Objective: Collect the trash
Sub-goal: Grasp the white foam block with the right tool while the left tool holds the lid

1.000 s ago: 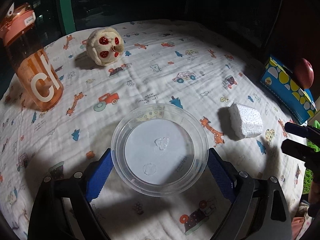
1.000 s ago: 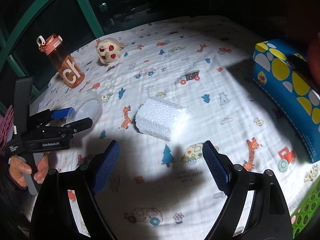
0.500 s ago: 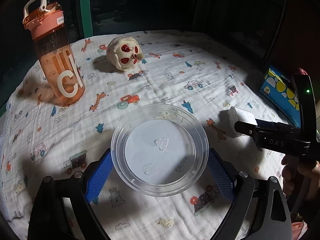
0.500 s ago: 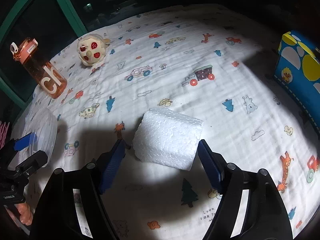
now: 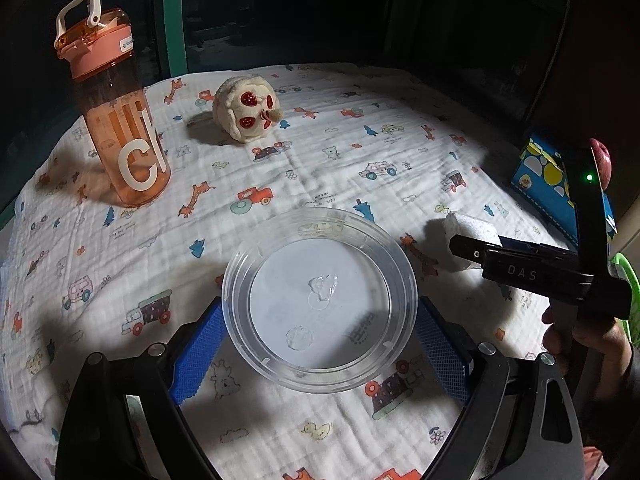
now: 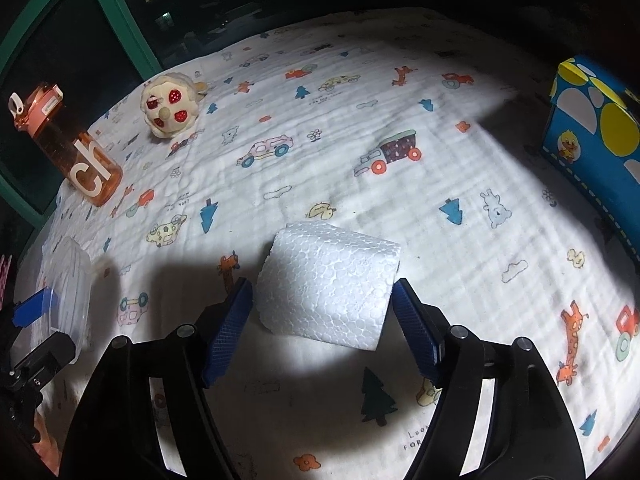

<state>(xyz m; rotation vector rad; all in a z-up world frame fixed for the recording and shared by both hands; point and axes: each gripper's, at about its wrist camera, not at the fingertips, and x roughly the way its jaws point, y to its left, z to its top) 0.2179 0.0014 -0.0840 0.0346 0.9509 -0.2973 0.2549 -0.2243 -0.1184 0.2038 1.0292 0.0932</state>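
Pebbly matt foam block (image 6: 328,288); glossy clear plastic lid (image 5: 320,300) (faintly scuffed); soft crinkled printed cloth (image 6: 360,100).

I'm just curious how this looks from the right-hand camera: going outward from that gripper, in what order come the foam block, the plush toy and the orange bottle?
1. Foam block: nearest, between the right gripper fingers.
2. Plush toy: far off, upper left on the cloth.
3. Orange bottle: far left, by the cloth's edge. It and the toy are too close to call.
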